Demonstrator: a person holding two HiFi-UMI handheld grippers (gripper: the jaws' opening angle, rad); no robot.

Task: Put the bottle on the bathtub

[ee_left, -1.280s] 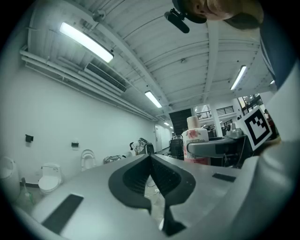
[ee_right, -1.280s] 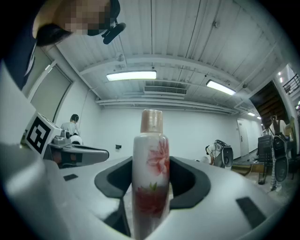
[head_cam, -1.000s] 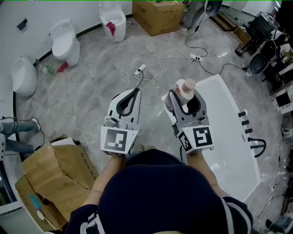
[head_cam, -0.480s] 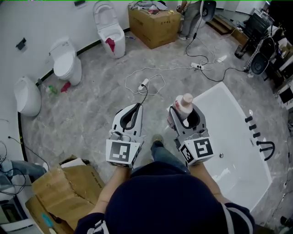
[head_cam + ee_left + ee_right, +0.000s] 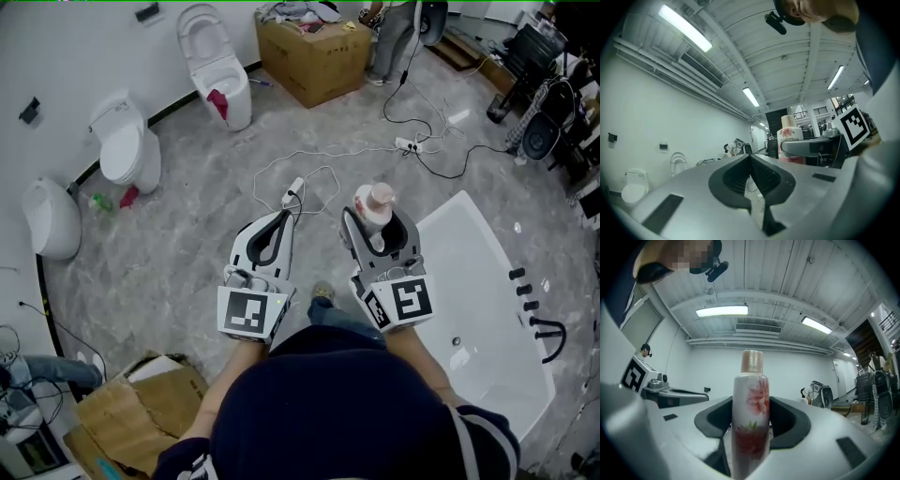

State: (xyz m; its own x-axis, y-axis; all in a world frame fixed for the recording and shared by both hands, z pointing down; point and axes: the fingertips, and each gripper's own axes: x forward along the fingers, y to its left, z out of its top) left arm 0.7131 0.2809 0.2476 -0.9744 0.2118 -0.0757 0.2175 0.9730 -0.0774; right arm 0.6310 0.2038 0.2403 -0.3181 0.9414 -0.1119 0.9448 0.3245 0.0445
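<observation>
A white bottle (image 5: 375, 208) with a pink cap and a red flower print stands upright between the jaws of my right gripper (image 5: 377, 220), which is shut on its body. In the right gripper view the bottle (image 5: 750, 418) fills the middle, with the dark pads against both its sides. My left gripper (image 5: 278, 217) is held level beside it, shut and holding nothing. In the left gripper view its tips (image 5: 751, 159) meet, and the bottle (image 5: 790, 138) shows at the right. The white bathtub (image 5: 487, 309) lies on the floor to the right of the right gripper.
Three white toilets (image 5: 214, 66) (image 5: 122, 150) (image 5: 52, 216) stand along the left wall. A cardboard box (image 5: 314, 52) is at the back. A cable with a power strip (image 5: 292, 192) crosses the floor ahead. Flattened cardboard (image 5: 131, 412) lies at lower left. Black taps (image 5: 539, 328) sit on the tub's right rim.
Both grippers have moved together across the floor with the bottle still held. The tub's corner, earlier under the right gripper, now lies to its right.
</observation>
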